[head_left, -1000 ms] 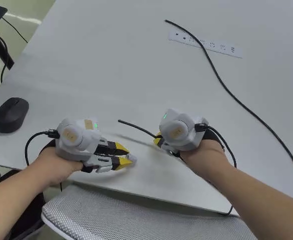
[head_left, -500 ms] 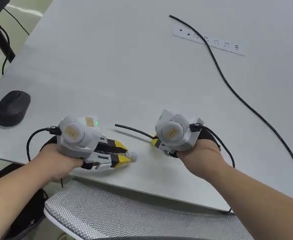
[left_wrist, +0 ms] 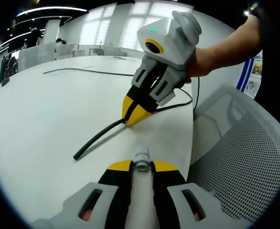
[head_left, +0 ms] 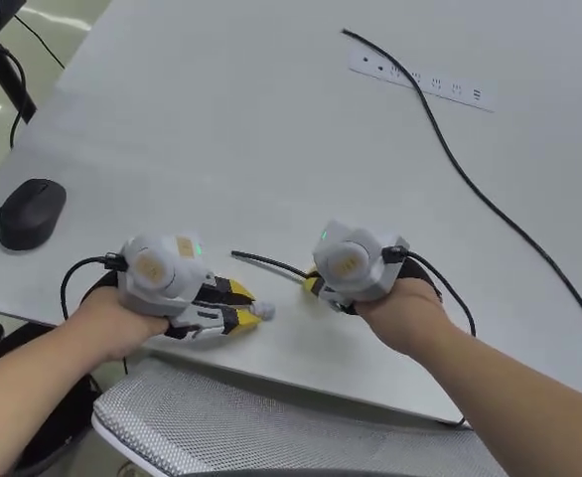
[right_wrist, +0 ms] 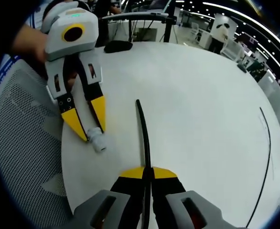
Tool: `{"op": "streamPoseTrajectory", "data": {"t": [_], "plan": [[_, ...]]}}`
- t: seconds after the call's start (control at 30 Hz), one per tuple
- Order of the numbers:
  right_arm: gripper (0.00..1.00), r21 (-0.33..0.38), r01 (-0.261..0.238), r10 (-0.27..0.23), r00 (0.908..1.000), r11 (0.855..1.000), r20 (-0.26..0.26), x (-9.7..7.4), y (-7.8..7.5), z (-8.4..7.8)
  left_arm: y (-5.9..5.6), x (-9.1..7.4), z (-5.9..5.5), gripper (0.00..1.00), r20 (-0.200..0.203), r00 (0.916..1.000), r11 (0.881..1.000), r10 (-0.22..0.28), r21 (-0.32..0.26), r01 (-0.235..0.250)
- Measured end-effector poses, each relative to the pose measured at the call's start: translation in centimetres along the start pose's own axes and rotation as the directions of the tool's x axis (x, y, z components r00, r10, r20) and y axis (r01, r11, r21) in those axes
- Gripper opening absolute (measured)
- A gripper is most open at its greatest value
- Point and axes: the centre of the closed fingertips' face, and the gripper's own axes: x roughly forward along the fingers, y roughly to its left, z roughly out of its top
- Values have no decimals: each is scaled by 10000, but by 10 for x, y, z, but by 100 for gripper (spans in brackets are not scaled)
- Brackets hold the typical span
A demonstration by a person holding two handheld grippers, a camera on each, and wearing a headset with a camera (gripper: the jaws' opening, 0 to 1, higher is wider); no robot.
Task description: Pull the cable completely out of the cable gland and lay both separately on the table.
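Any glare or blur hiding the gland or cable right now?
Head view: even light, sharp, only soft shadows on the table, cable gland plain to see. Left gripper view: fisheye curves the table edge; the gland is close and slightly soft. Right gripper view: cable crisp, no glare on it.

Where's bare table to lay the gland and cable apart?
Widest bare patch: table centre, between mouse, power strip and the long black cord. Crowded at the near edge: left gripper holding the cable gland and right gripper holding the cable sit close.
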Motion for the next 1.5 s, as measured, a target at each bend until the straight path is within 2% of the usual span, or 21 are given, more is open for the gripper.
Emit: {"op": "streamPoseTrajectory", "data": {"t": [0.33, 0.67, 0.9, 1.03, 1.13, 1.23, 1.3, 1.5], "plan": [[0, 13, -124, 124, 9999, 9999, 23, -1, 0, 1, 1, 1, -3, 16, -320, 9992, 9996, 218, 194, -211], [1, -88, -181, 181, 9998, 9998, -30, 1, 0, 0, 0, 1, -3, 18, -434, 9987, 9996, 265, 134, -260], [9, -92, 71, -71, 10000, 9999, -14, -1, -6, 1, 2, -4, -1, 21, -389, 9980, 9988, 495, 36, -494], [13, 83, 232, -234, 9995, 9997, 209, -7, -10, 1, 2, -7, 2, 24, -309, 9970, 9974, 707, -112, -711], [18, 301, 361, -371, 9987, 9989, 352, -15, -14, 1, 2, -10, 9, 27, -86, 9964, 9955, 849, -416, -852], [20, 812, 306, -374, 9958, 9962, 835, -26, -17, 6, 1, -13, 15, 31, 21, 9955, 9944, 946, -482, -944], [24, 920, 242, -349, 9926, 9955, 1167, -34, -17, 7, 0, -16, 18, 35, 34, 9943, 9929, 1062, -540, -1059], [32, 1169, 278, -481, 9834, 9927, 1749, -58, -17, 7, 1, -27, 33, 41, 431, 9901, 9862, 1334, -1043, -1283]]}}
